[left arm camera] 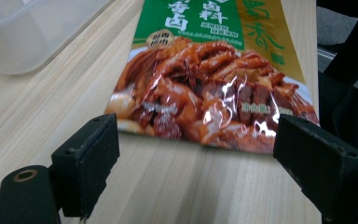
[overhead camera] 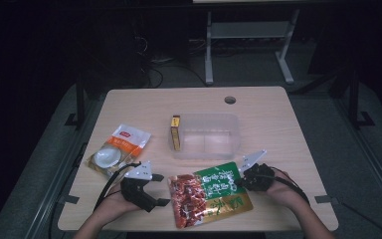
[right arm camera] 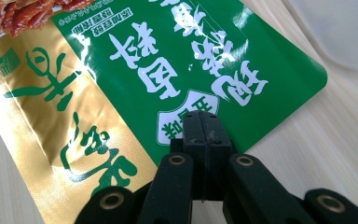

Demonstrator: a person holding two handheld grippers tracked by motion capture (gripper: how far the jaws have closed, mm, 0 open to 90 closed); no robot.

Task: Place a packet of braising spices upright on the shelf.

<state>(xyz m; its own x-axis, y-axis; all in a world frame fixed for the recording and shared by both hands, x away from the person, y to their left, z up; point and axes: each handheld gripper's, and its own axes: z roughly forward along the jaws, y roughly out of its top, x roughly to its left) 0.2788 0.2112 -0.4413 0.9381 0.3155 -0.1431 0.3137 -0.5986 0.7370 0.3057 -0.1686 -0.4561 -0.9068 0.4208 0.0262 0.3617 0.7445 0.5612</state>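
A food packet (overhead camera: pixel 209 191) with a green and gold top and a red meat picture lies flat near the table's front edge. My left gripper (overhead camera: pixel 161 189) stands open at its red end, and in the left gripper view that red end (left arm camera: pixel 205 93) lies just ahead of the wide-apart jaws (left arm camera: pixel 196 163). My right gripper (overhead camera: pixel 241 180) is at the packet's right edge. Its jaws are shut together (right arm camera: pixel 201 123) over the green corner (right arm camera: pixel 168 70), with nothing between them. Whether the tips press on the packet I cannot tell.
A clear plastic container (overhead camera: pixel 206 137) stands mid-table with a yellow box (overhead camera: pixel 175 132) upright at its left end. An orange and white packet (overhead camera: pixel 119 147) lies at the left. A round hole (overhead camera: pixel 230 99) is near the far edge.
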